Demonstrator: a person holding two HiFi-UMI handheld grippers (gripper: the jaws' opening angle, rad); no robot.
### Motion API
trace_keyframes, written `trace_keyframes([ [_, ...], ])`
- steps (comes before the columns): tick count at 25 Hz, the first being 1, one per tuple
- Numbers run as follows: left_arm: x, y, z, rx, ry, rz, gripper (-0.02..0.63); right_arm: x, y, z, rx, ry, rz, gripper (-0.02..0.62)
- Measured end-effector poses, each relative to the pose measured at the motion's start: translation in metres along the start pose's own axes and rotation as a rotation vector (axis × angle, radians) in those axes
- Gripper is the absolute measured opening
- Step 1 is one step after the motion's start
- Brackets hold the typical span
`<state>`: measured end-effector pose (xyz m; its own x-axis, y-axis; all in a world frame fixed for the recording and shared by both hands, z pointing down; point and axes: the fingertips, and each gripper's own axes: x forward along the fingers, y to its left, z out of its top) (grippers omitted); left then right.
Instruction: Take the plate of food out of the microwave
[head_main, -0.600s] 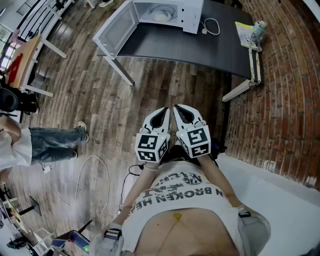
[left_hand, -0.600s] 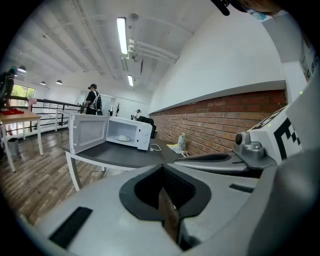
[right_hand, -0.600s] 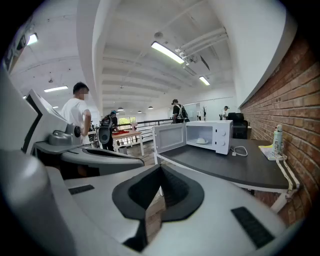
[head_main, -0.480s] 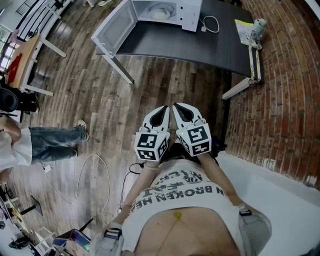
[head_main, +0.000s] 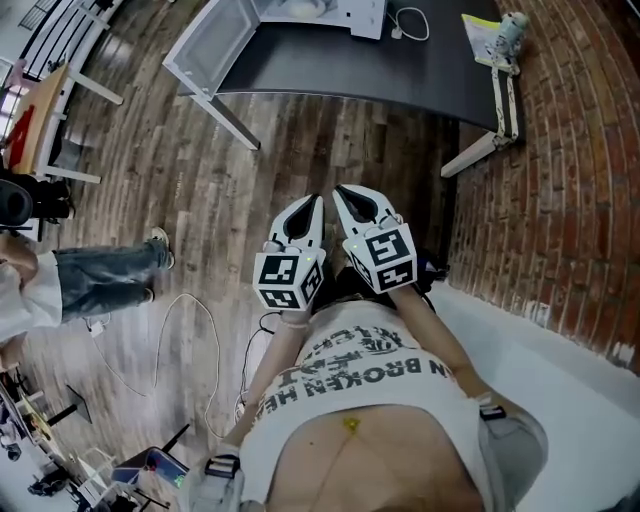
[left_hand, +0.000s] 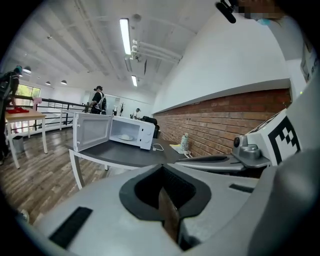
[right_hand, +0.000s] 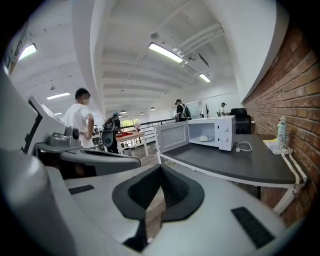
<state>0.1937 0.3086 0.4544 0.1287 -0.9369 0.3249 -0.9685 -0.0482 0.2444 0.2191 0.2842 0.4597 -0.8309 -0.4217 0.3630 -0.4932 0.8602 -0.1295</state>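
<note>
The white microwave stands on a dark table some way ahead, with its door swung open to the left. Inside it lies a white plate with pale food, which also shows as the plate in the left gripper view. My left gripper and right gripper are held side by side in front of my body, over the wood floor and well short of the table. Both are shut with nothing between the jaws. In their own views the left gripper and right gripper point toward the microwave.
A person in jeans stands at the left, and a white cable loops on the floor. A brick wall runs along the right. A bottle and a paper sit at the table's right end. A wooden table is at far left.
The table and microwave have slid toward the top edge of the head view, and both grippers sit a little higher and further left. They stay shut and side by side.
</note>
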Motion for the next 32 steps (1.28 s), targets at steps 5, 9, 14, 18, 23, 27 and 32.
trace_keyframes([
  [5,0.009,0.016,0.001,-0.026,0.003,0.013,0.006,0.013,-0.003,0.002,0.008,-0.004,0.015,0.008],
  [9,0.026,0.033,0.009,-0.034,0.002,-0.009,0.006,0.034,-0.011,0.009,0.004,-0.003,0.003,0.008],
  [14,0.059,0.066,0.033,-0.033,-0.002,-0.059,0.006,0.073,-0.026,0.032,-0.004,-0.009,-0.026,0.008],
  [18,0.083,0.089,0.052,-0.017,0.004,-0.099,0.006,0.105,-0.036,0.049,0.008,-0.019,-0.054,0.008],
  [23,0.101,0.117,0.062,-0.025,0.03,-0.124,0.006,0.139,-0.037,0.061,0.022,-0.022,-0.064,0.008],
  [27,0.11,0.138,0.07,-0.028,0.032,-0.141,0.006,0.162,-0.037,0.069,0.023,-0.021,-0.073,0.008],
  [32,0.115,0.163,0.08,-0.023,0.024,-0.172,0.006,0.19,-0.034,0.077,0.045,-0.026,-0.086,0.008],
])
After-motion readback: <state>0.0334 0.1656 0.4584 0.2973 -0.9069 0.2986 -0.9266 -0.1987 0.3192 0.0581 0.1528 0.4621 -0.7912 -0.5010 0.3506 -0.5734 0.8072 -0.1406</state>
